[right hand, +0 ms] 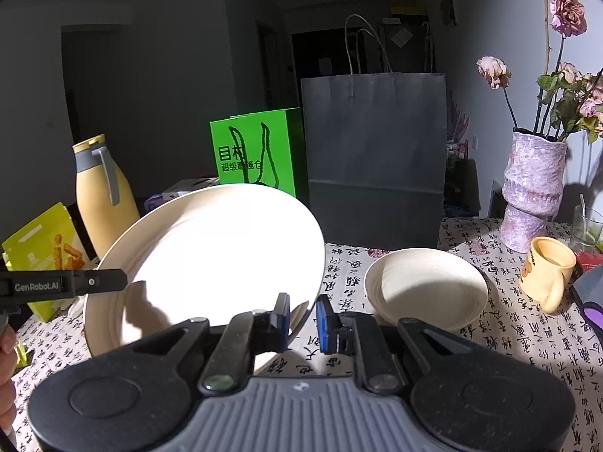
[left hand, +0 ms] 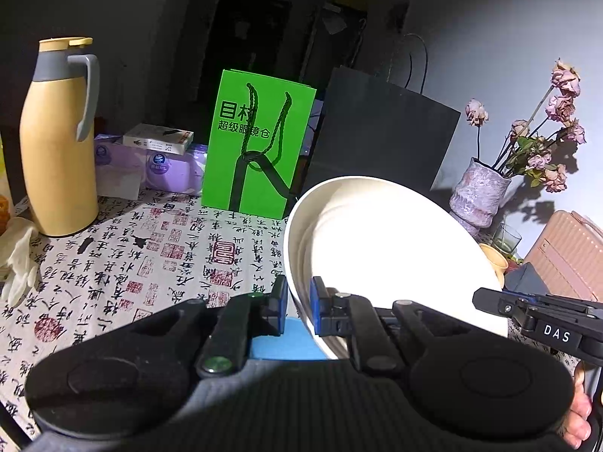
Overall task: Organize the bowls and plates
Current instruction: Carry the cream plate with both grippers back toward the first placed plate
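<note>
Black two-finger grippers with blue pads
Left gripper point(left hand: 298, 303) and right gripper point(right hand: 303, 318): ribbed grey housing, round black pivot discs, metal screws; white "DAS" and "GenRobot.AI" lettering on the fingers' sides

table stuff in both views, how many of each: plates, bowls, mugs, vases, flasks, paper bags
plate: 1
bowl: 1
mug: 1
vase: 1
flask: 1
paper bags: 2, green bag and black bag
Total: 7

Plate point(right hand: 211, 263) held tilted above the tablecloth point(right hand: 501, 339), left of the bowl point(right hand: 426, 290). Mug point(right hand: 546, 271) right of the bowl. Paper bag point(right hand: 373, 158) behind the bowl; vase point(right hand: 531, 192) behind the mug; flask point(right hand: 101, 199) far left.
</note>
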A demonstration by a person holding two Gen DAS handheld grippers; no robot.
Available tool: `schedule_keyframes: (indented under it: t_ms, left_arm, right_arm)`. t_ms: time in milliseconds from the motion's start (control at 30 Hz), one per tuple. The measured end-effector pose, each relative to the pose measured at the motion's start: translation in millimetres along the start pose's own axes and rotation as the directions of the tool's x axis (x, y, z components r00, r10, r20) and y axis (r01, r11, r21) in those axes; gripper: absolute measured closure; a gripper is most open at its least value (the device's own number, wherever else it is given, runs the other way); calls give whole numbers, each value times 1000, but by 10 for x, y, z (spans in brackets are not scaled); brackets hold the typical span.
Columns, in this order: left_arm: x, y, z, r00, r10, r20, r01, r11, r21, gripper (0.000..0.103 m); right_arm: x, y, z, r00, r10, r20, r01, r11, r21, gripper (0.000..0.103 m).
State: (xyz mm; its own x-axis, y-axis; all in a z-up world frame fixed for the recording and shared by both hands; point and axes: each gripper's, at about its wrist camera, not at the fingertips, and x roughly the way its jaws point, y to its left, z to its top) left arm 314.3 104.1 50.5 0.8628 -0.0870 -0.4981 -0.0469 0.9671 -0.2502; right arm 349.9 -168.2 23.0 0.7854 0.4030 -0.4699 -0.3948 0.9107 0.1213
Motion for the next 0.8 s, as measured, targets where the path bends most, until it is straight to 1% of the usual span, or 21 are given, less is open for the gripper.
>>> schedule_keyframes:
  t_ms: [800]
  left_arm:
    - [-688,-191,-306,999,13,34,-13,1000,8,90]
  right_arm:
    - [-697,85,-271,999,20,42,-20,1000,-1,89]
